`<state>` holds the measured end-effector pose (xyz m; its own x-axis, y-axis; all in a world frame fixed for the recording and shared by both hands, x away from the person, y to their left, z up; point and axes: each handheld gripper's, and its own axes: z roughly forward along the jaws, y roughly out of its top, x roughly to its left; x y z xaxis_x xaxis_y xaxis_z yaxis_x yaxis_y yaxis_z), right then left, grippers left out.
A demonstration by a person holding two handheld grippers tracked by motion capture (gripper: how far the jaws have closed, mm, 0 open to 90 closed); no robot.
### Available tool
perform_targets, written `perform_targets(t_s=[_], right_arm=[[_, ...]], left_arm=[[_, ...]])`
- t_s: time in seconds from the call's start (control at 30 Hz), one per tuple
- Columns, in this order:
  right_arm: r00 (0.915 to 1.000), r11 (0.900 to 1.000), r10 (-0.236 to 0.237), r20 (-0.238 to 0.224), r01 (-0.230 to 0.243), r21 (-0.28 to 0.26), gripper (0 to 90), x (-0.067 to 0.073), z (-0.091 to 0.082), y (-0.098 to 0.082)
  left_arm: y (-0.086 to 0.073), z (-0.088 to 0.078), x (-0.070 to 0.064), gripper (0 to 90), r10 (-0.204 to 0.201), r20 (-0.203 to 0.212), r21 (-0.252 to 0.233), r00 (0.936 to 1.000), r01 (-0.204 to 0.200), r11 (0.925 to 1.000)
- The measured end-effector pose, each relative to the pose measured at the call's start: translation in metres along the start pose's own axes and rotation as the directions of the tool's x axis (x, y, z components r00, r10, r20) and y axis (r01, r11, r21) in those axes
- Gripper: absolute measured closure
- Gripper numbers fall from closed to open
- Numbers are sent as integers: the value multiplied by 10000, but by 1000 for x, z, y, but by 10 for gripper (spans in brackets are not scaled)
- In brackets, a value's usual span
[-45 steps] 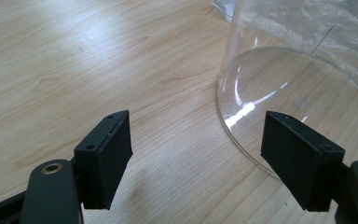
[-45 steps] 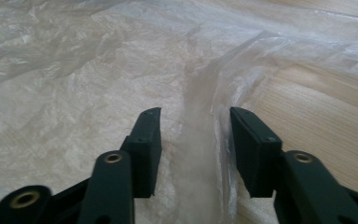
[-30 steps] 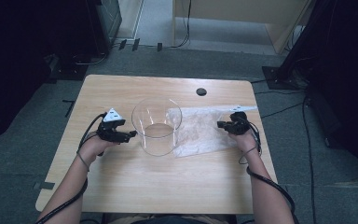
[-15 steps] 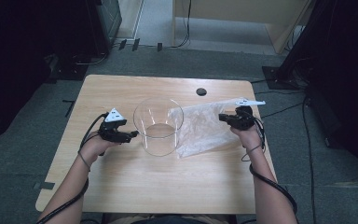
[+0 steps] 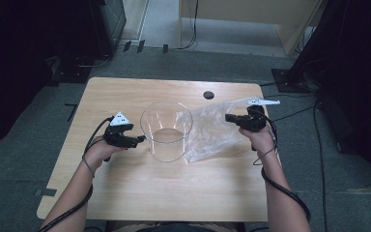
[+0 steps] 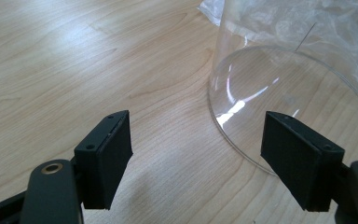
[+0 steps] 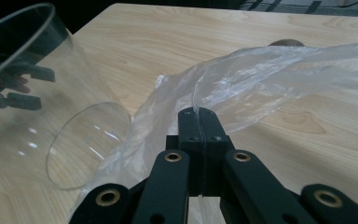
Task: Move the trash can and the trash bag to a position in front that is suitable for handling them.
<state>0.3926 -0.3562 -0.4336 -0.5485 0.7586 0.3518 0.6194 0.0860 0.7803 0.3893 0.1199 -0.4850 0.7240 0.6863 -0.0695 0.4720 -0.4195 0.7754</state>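
Observation:
A clear glass cylinder (image 5: pixel 166 130) stands upright at the middle of the wooden table (image 5: pixel 125 188). A clear plastic bag (image 5: pixel 212 128) lies to its right, one edge lifted off the table. My right gripper (image 5: pixel 229 117) is shut on that lifted edge of the bag (image 7: pixel 242 79), with the film pinched between the closed jaws. My left gripper (image 5: pixel 140 140) rests on the table just left of the cylinder, open, with nothing between its pads (image 6: pixel 107 154). In the left gripper view the cylinder's base (image 6: pixel 284 98) sits just ahead of the right jaw.
A dark round grommet hole (image 5: pixel 208 94) sits near the table's far edge. Black equipment stands (image 5: pixel 294 72) and cables lie on the floor beyond the table. Bare wood stretches across the near half of the table.
My right gripper has risen with the bag's edge in it, pulling the bag up off the table. The left gripper has stayed where it was.

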Motion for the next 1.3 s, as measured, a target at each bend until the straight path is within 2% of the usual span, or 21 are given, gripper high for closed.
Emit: perform_targets(t_s=[0.17,0.23,0.5,0.67,0.8,1.3], right_arm=[[9994,9996,-235,-253,232,-134,900,7,-5,7],[9992,9992,-393,-82,392,-122,900,11,-7,10],[9972,9980,-603,-452,594,-207,900,22,-15,19],[9950,9958,-886,-466,874,-268,900,29,-20,25],[9941,9954,-931,-560,915,-291,900,34,-23,29],[9843,9892,-1442,-1013,1408,-397,900,55,-28,41]], left_arm=[[0,0,0,237,-83,117,-5,9999,83,10000],[0,0,-1,237,-121,159,5,9998,121,9999],[2,1,-4,238,-55,300,-21,9995,55,10000],[2,2,-5,237,-50,322,-43,9995,52,10000],[3,3,-7,237,-79,419,-35,9991,80,10000],[6,7,-15,237,-103,916,-45,9957,108,9999]])
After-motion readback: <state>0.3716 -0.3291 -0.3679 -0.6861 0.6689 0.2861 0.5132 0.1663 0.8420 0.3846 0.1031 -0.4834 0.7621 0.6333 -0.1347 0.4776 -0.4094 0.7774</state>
